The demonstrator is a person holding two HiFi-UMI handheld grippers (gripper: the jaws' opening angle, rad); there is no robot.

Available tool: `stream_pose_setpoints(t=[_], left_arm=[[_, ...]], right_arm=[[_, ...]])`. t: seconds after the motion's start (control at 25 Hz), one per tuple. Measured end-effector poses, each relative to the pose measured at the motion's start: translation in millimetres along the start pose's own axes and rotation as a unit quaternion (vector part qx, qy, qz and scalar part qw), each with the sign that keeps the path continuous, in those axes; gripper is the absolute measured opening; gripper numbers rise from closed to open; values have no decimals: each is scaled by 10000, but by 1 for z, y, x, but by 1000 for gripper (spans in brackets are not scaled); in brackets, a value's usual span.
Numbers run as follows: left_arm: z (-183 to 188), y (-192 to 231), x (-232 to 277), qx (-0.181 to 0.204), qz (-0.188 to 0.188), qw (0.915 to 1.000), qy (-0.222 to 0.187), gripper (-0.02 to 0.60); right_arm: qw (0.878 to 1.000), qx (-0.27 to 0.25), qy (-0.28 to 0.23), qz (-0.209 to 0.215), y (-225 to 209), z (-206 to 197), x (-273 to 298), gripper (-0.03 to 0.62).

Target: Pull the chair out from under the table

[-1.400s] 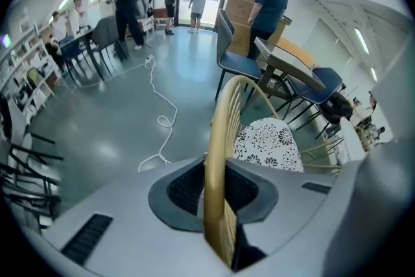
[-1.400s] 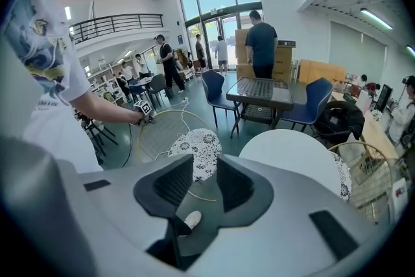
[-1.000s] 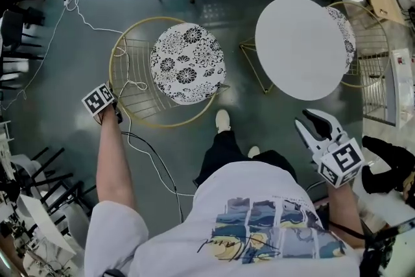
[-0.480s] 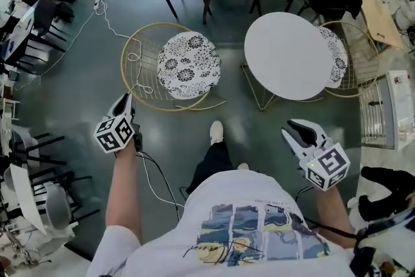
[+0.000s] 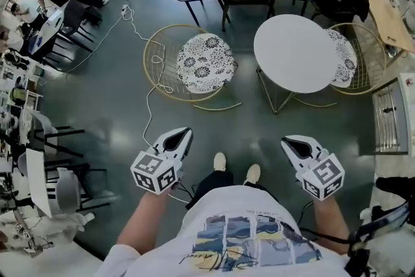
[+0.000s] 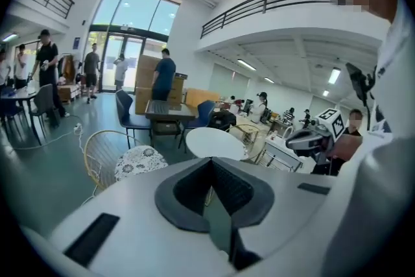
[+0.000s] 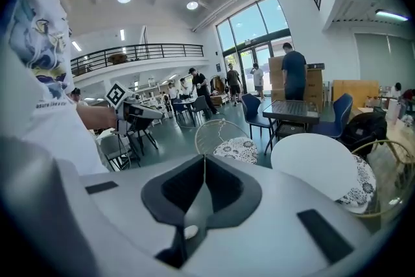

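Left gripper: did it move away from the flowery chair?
Yes. It was at the flowery chair's gold rim; now the left gripper sits back near the person's shoes, well apart from the chair, jaws shut on nothing.

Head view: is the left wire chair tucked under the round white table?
No, the left wire chair stands on open floor, clearly apart from the round white table.

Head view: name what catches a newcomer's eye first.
A round white table stands right of centre. A gold wire chair with a floral seat stands free to its left, and a second chair is tucked under its right edge. Nearest, the left gripper is shut and the right gripper's jaws are closing, both empty.
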State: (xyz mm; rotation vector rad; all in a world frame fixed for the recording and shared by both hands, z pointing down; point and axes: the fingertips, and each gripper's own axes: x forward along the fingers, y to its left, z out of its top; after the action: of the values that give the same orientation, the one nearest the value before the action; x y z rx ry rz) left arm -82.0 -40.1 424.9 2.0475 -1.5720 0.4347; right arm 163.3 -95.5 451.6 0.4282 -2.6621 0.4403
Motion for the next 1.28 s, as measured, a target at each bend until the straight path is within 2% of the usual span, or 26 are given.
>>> stream_pose_setpoints(t=[0.16, 0.32, 0.48, 0.68, 1.28], left_arm=[[7, -53, -6, 553, -504, 9972, 24, 11], [13, -80, -31, 647, -1017, 9925, -215, 9], [18, -80, -65, 748, -1377, 9869, -382, 11], [-8, -60, -112, 974, -1561, 9825, -279, 9], [-65, -24, -190, 821, -1792, 9804, -81, 11]], right_arm=[[9998, -47, -181, -118, 20, 6, -9, 16], [9994, -128, -288, -135, 57, 18, -4, 15], [9989, -227, -374, -157, 98, 33, 17, 15], [9989, -368, -300, -45, 160, 43, 47, 15], [9988, -406, -243, -112, 273, 37, 68, 11]])
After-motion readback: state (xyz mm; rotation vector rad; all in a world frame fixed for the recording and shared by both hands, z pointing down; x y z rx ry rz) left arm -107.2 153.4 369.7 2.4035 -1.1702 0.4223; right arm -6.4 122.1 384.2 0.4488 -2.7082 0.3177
